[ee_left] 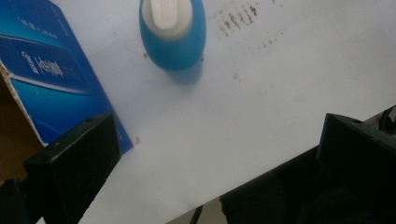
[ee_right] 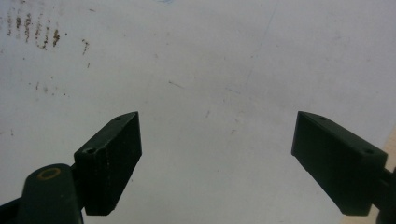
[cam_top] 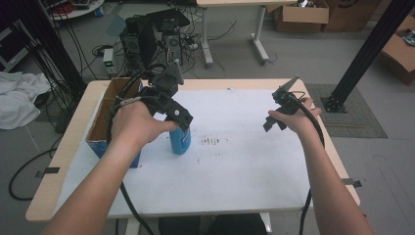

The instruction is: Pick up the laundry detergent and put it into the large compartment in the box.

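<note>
From above your side you look down on the white sheet (cam_top: 235, 161); both gripper views stare closely at its brown smudges (ee_left: 236, 18).

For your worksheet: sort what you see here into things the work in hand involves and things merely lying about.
In the job:
blue bottle
left hand-held gripper, open beside it
cardboard box

Lying about:
brown stains on the white sheet
right hand-held gripper, open and idle
</note>
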